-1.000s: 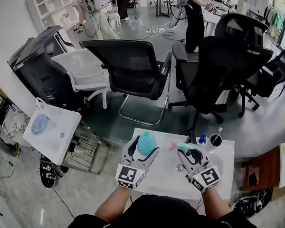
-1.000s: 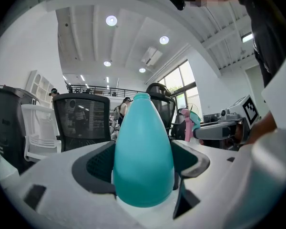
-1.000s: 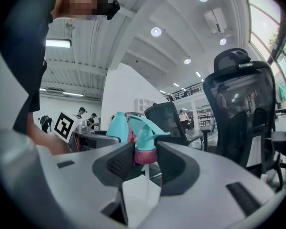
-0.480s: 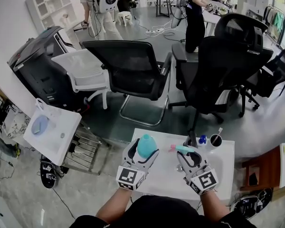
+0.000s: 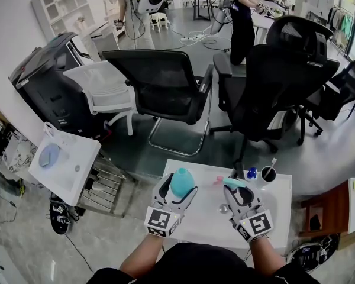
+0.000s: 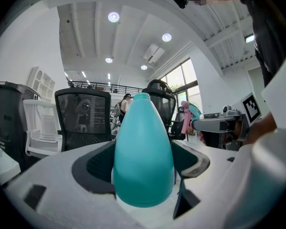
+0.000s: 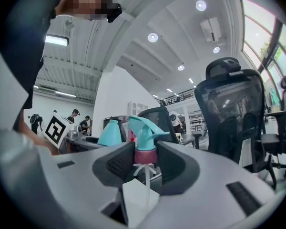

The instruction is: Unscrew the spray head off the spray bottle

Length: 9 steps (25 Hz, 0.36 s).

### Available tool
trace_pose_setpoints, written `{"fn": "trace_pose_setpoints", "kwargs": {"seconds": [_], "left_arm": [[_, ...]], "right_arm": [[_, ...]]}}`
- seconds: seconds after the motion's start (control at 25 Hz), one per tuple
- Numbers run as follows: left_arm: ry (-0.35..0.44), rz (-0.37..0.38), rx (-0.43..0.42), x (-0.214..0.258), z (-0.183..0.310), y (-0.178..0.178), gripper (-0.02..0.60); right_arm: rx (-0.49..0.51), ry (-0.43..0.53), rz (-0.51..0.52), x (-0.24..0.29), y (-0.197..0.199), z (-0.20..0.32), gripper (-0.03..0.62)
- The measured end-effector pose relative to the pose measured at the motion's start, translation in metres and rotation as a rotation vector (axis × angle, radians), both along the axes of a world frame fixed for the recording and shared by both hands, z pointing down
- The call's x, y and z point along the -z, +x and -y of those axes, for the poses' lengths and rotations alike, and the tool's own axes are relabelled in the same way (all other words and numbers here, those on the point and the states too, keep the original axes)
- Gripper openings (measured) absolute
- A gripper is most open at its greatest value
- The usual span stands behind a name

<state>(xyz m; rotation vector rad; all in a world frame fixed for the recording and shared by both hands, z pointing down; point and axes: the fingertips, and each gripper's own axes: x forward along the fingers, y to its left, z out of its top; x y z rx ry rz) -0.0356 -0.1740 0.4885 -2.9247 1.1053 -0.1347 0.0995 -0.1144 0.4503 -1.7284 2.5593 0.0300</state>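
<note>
Teal plastic marks the spray bottle (image 6: 143,147), which the left gripper (image 5: 180,185) has clenched round its body and holds upright above the white desk (image 5: 204,218), its neck bare at the top. The right gripper (image 7: 146,159) is closed on the spray head (image 7: 144,128) by its pink collar (image 7: 146,155), near the bottle but apart from it, with a thin dip tube (image 7: 145,178) hanging below the collar. The head therefore looks free of the thread, and I judge the step in hand is carrying it clear. That calls for keeping the bottle upright and steady and the head upright too, so the tube neither catches the neck nor drips. The grip should stay on the collar, not the trigger. The bottle's base is hidden behind the left gripper's own body. The opaque wall gives no sign of whether liquid is inside. The tube's lower end is lost behind a white part of the right gripper, and the head view does not show the tube at all.
</note>
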Motion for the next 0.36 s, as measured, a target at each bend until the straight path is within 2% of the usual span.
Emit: {"fn": "trace_pose_setpoints", "kwargs": {"seconds": [0.36], "left_arm": [[-0.007,0.012,-0.008,-0.0043,-0.0019,0.001,0.38]], "right_arm": [[-0.005,-0.007,0.0,0.0012,0.0006,0.0002,0.149]]}}
